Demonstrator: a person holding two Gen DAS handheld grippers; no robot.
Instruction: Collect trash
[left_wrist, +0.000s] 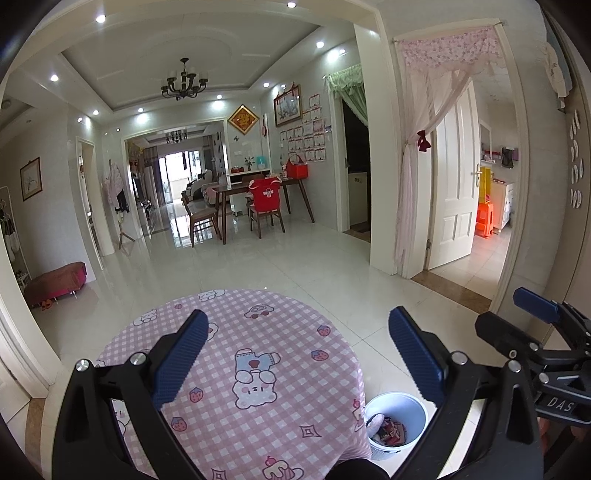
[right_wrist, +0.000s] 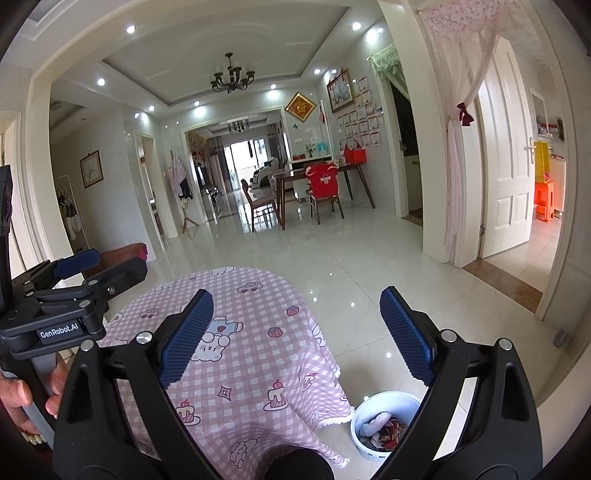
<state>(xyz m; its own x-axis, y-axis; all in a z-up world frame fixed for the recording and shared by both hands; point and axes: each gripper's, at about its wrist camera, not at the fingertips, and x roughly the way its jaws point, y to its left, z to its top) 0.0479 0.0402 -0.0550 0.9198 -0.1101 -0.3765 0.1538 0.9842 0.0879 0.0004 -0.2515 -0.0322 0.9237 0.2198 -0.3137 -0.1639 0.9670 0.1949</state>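
Note:
A white bin (left_wrist: 400, 410) stands on the floor by the table's right side, holding wrappers and crumpled tissue; it also shows in the right wrist view (right_wrist: 384, 402). A round table with a pink checked cloth (left_wrist: 258, 325) lies below both grippers, also in the right wrist view (right_wrist: 255, 295). My left gripper (left_wrist: 295, 350) is open and empty above the cloth. My right gripper (right_wrist: 295, 332) is open and empty, between the table's right edge and the bin. Each gripper shows at the edge of the other's view, the right one (left_wrist: 535, 314) and the left one (right_wrist: 74, 266).
Glossy white tile floor (left_wrist: 314, 258) stretches ahead to a dining table with chairs (left_wrist: 258, 199). A doorway with a white door and pink curtain (left_wrist: 454, 177) is at the right. A low reddish bench (left_wrist: 55, 282) stands at the left wall.

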